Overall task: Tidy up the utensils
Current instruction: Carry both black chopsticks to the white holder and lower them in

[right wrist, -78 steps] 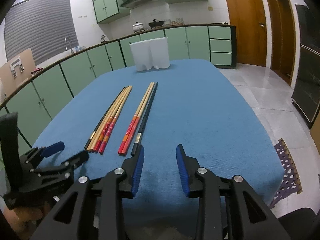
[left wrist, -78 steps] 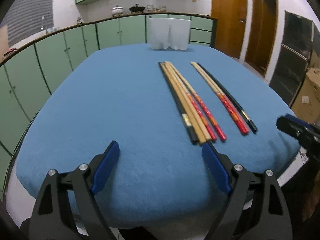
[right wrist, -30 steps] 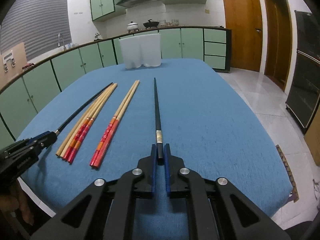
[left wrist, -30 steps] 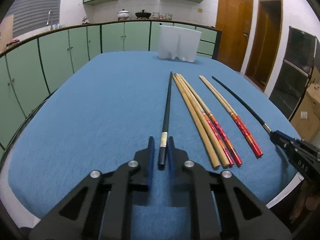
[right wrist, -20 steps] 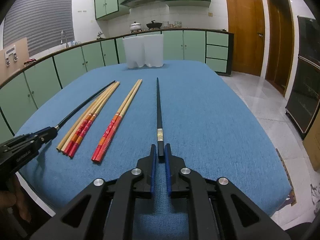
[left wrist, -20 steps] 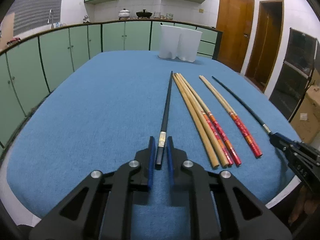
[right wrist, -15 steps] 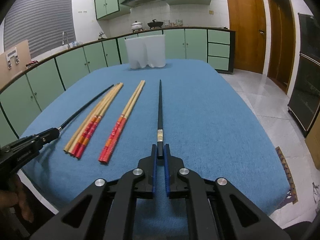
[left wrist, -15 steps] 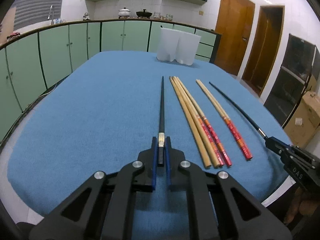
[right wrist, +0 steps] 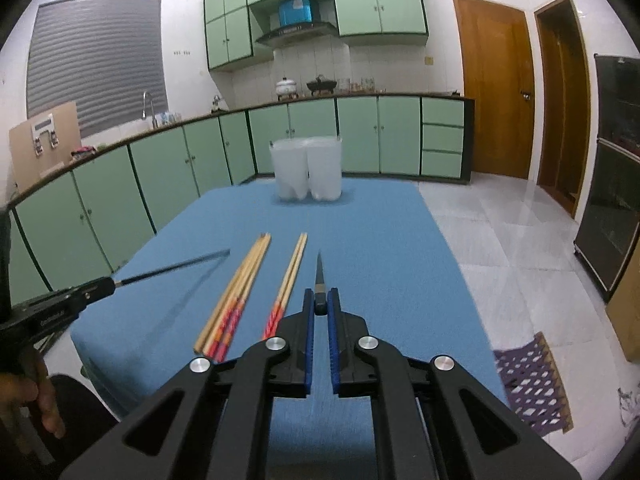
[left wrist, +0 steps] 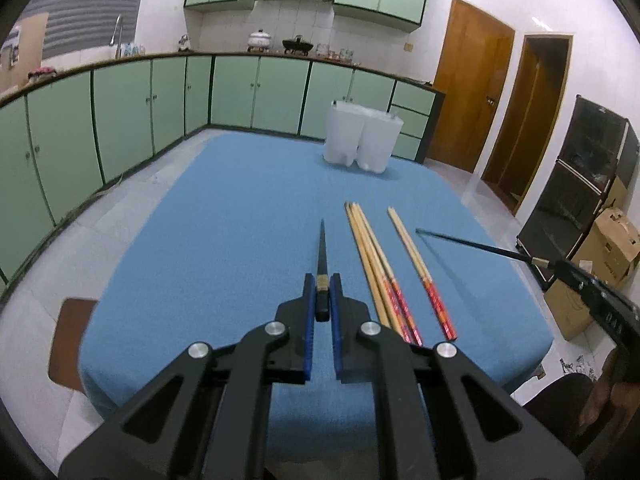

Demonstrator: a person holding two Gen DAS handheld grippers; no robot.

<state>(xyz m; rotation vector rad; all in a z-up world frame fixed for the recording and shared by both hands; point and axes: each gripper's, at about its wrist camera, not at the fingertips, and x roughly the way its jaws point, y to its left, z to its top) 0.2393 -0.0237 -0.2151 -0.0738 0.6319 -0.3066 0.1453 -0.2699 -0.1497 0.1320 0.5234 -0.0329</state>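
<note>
Left claw and right claw each clamped on a slim black chopstick, gold-banded, tapering.

Blue table with sticks and white cups

The table has a soft blue cover. Three light wooden chopsticks with red ends lie close together on it, and one more red-ended chopstick lies just beside them. Two white containers stand touching at the far end.

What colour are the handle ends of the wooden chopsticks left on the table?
Red with orange patterning on the wooden chopsticks, clearest in the left wrist view.
</note>
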